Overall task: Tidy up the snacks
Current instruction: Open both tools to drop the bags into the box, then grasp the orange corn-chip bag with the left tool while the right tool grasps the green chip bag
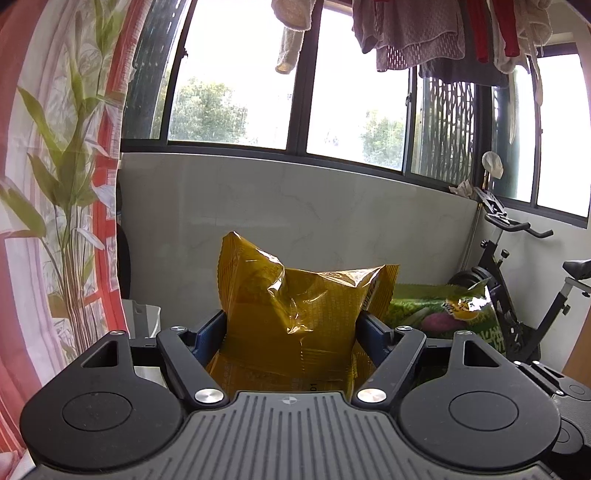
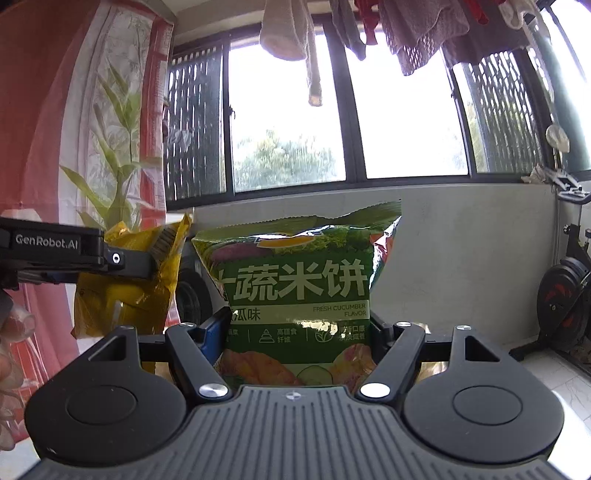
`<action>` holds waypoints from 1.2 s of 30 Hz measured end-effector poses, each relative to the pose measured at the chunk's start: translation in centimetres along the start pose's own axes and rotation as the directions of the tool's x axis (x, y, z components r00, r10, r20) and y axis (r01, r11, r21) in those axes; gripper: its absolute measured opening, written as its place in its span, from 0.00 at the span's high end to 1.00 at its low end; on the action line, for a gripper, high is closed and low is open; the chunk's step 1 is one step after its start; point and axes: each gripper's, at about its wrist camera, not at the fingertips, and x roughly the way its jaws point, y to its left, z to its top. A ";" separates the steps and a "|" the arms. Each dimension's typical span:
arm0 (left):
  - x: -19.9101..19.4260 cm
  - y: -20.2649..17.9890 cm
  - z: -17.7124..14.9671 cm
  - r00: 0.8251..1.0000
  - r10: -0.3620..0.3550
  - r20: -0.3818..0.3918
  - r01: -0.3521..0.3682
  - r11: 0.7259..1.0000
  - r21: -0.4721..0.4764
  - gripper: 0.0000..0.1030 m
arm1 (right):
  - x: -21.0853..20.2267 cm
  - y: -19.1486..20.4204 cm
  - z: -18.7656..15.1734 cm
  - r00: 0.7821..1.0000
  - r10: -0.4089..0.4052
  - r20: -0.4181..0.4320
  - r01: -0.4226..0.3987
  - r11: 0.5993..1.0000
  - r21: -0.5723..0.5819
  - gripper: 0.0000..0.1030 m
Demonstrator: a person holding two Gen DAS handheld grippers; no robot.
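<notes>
Between right gripper [image 2: 297, 325] fingers, clamped: green "FRESH CUCUMBER FLAVOR" bag [image 2: 295, 284]; left gripper [image 1: 291, 325], likewise, yellow bag [image 1: 291, 299], print illegible.

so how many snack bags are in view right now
2: a yellow bag gripped in the left claw, and a green bag gripped in the right claw. Others may be out of frame.

Dark-framed windows [image 1: 236, 85] span the far side, daylight bright, trees visible outside. Pale marbled wall [image 1: 295, 206] below the sill. Laundry [image 2: 417, 33] hangs overhead. Red and white curtain [image 1: 55, 177] with leaf print at left. Exercise bike [image 1: 517, 288] stands at right on light tiled floor [image 2: 554, 376].
</notes>
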 end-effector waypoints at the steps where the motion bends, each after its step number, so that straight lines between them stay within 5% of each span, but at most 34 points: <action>1: 0.3 0.0 -0.2 1.000 -0.003 -0.008 0.003 1.000 0.002 0.23 | 0.3 -0.3 -0.2 1.000 -0.012 -0.028 0.013 1.000 0.024 0.29; 4: 1.0 -0.2 -0.5 1.000 -0.011 -0.026 0.011 1.000 0.015 0.23 | 0.6 -1.6 -0.7 0.997 -0.017 -0.079 0.025 0.994 0.109 0.28; 9: 2.3 -0.9 -1.2 0.996 -0.031 -0.086 0.034 0.999 0.034 0.16 | 0.1 -1.9 -0.5 0.990 -0.059 -0.126 0.070 0.994 0.088 0.19; 15: 2.3 -0.5 -1.8 0.992 -0.021 -0.126 0.029 0.998 0.061 0.16 | -1.9 -2.5 -0.3 0.993 -0.069 -0.094 0.079 0.991 0.110 0.13; 27: -5.2 3.4 -3.1 0.987 -0.092 -0.135 0.091 0.996 -0.013 0.16 | -9.1 -2.6 -1.3 0.999 0.031 -0.013 -0.030 0.996 0.080 0.13; 36: -8.1 3.8 -8.6 0.970 -0.100 -0.221 0.096 0.995 -0.032 0.16 | -12.4 -2.2 -5.8 0.992 0.057 -0.113 -0.054 0.998 0.034 0.13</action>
